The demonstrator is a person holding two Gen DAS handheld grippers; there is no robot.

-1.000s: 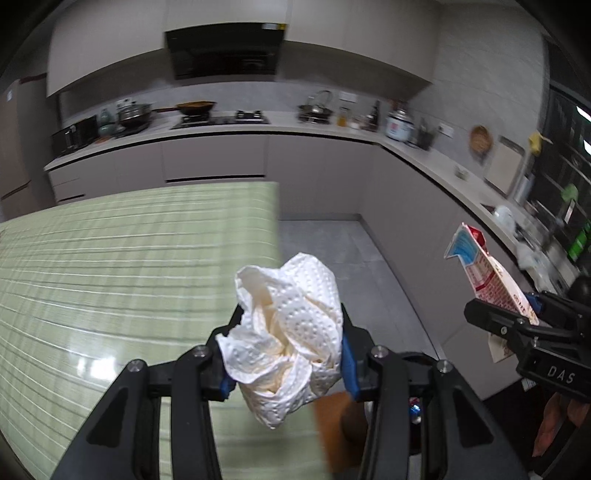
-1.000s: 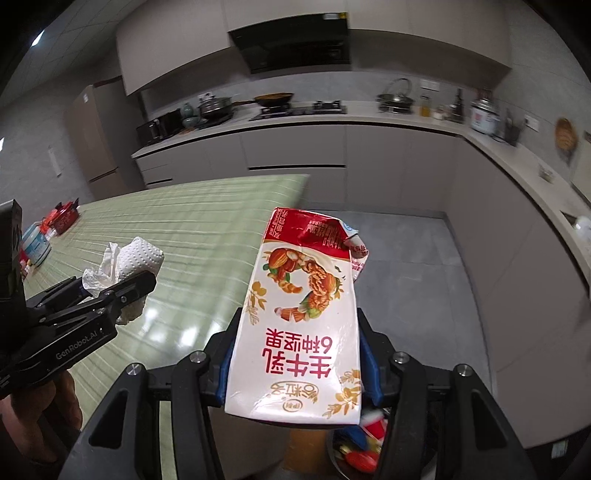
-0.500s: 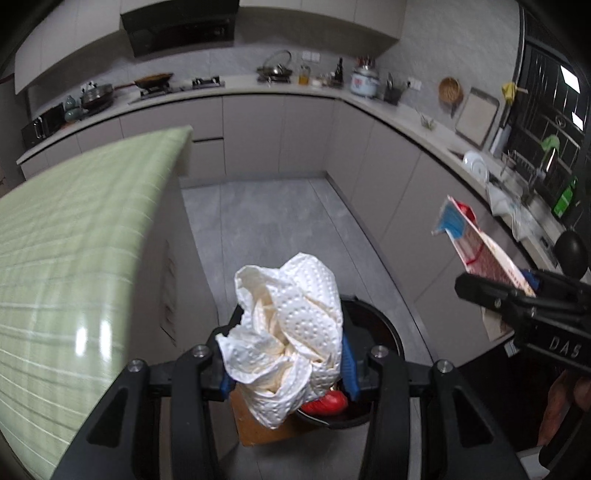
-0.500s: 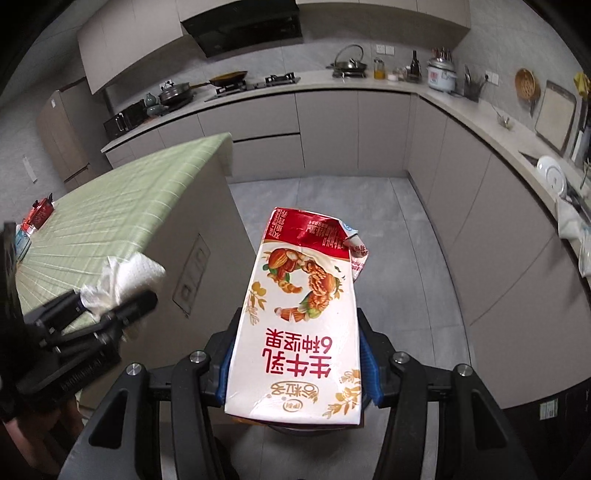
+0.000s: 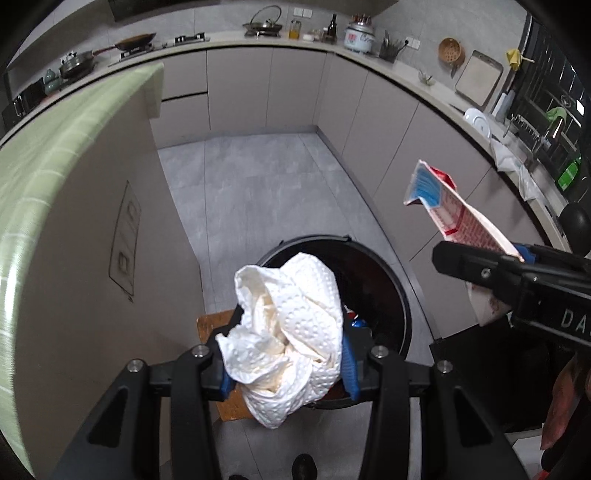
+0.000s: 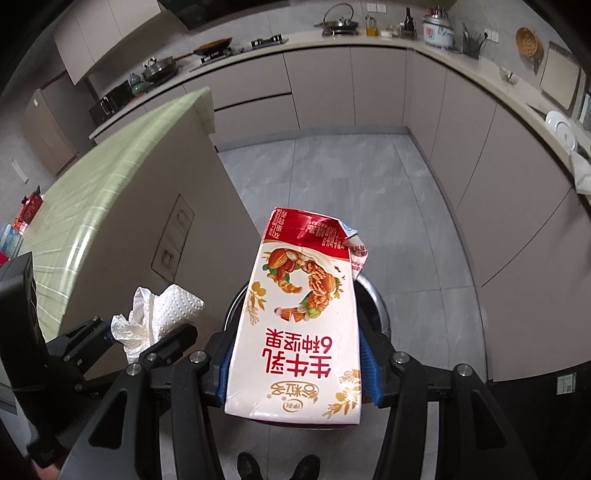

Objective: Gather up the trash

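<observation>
Kitchen setting: grey tiled floor (image 5: 251, 184), beige cabinets (image 6: 369, 88) along the far and right-hand walls, and a worktop carrying a kettle (image 6: 338, 16), a rice cooker (image 6: 437, 27) and a wok (image 6: 212, 44).

Item 1. Island counter (image 6: 110, 184) with a green striped top, which stood to the left of both pairs of fingers; its beige end panel faced the floor space.

Item 2. Left gripper (image 5: 284, 365), black with blue pads. Its fingers were closed on a crumpled paper towel (image 5: 291, 332), white and embossed, which bulged up and forward from between the pads. In the right wrist view the same gripper (image 6: 147, 328) showed low on the left, with the towel (image 6: 162, 314) sticking out above its fingers.

Item 3. Right gripper (image 6: 295, 373), same make. Its fingers clamped a flattened milk carton (image 6: 303, 317), white with red print, a ring of nuts and a torn red top. The pads pressed on the carton's two side edges; its top pointed away beyond the fingertips. In the left wrist view the carton (image 5: 454, 221) slanted up to the left from that gripper's black finger (image 5: 476, 266).

Item 4. Trash bin (image 5: 384, 280), round and black, on the floor directly beyond and beneath both pairs of fingers. It already contained some red and blue scraps. The towel hung over its near left rim; the carton covered most of its opening in the right wrist view.

Item 5. Wooden board (image 5: 210, 325), lying at the bin's left side, partly hidden behind the left fingers.

Item 6. Shoe tips (image 6: 277, 465) at the bottom edge.
</observation>
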